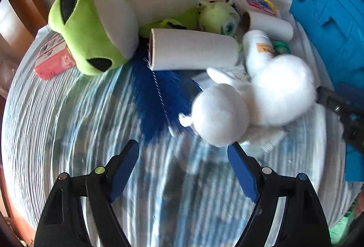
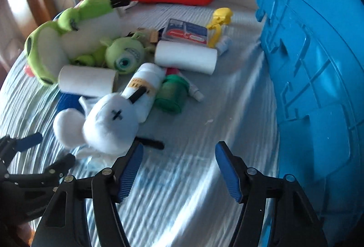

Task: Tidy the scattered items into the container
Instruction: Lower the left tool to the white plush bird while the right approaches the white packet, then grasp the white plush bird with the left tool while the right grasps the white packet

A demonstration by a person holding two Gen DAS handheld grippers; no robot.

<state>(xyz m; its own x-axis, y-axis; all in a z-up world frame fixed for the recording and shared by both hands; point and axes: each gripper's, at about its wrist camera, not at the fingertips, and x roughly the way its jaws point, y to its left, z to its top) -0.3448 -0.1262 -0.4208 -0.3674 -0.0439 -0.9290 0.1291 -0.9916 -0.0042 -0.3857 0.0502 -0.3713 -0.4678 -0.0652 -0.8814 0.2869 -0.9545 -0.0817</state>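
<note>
Lying on the striped cloth (image 2: 182,190), the white plush toy (image 2: 109,124) sits just left of the right gripper (image 2: 178,167) and just beyond the left gripper (image 1: 183,165); both are spread, holding nothing. The blue container (image 2: 318,64) stands at right.

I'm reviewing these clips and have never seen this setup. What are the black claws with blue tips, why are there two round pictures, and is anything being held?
Each claw is a hand-held two-finger gripper carrying its own fisheye camera, so each picture looks forward along one gripper. The left gripper and the right gripper are both open and empty. On the pale striped cloth lie a white plush toy, a big green frog plush, a small green one-eyed plush, two white paper rolls, a white bottle and a green jar. The big blue plastic crate on the right is probably the container.
</note>
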